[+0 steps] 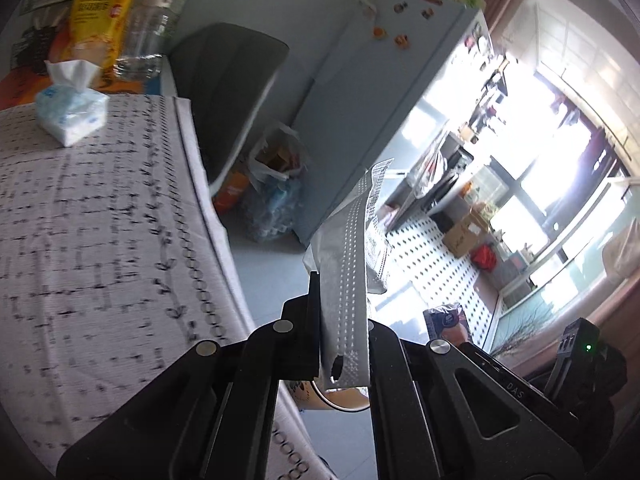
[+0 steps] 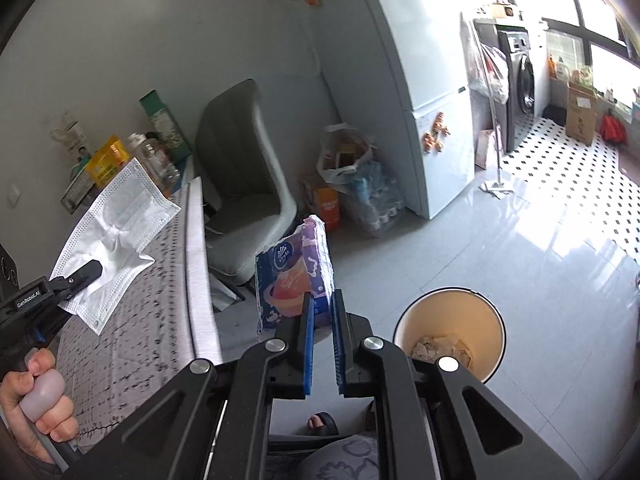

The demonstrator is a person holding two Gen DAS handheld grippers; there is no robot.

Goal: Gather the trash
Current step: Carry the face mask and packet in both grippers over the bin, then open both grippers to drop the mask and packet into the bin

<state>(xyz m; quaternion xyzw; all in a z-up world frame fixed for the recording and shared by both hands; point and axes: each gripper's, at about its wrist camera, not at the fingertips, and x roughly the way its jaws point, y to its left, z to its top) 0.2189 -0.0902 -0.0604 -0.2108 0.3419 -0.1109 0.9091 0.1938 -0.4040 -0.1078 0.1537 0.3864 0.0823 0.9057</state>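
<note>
My left gripper [image 1: 342, 312] is shut on a white face mask [image 1: 348, 280], which stands up between its jaws beside the table edge. The right wrist view shows this mask [image 2: 116, 232] spread flat in the left gripper [image 2: 90, 270], over the tablecloth. My right gripper [image 2: 320, 308] is shut on a blue and purple plastic wrapper [image 2: 294, 276] that sticks up and leans left. A round bin [image 2: 452, 308], cream inside, stands on the floor just right of the right gripper, with crumpled paper [image 2: 438, 346] at its bottom. A piece of its cream rim [image 1: 344, 398] shows under the left jaws.
A table with a patterned cloth [image 1: 100, 240] carries a tissue pack [image 1: 70, 116], a yellow bag [image 1: 102, 20] and bottles. Beyond it stand a grey chair [image 2: 240, 184], a plastic bag of bottles [image 2: 360, 184], an orange box [image 2: 328, 208] and a fridge [image 2: 424, 100]. A person's foot [image 2: 322, 422] is under the right gripper.
</note>
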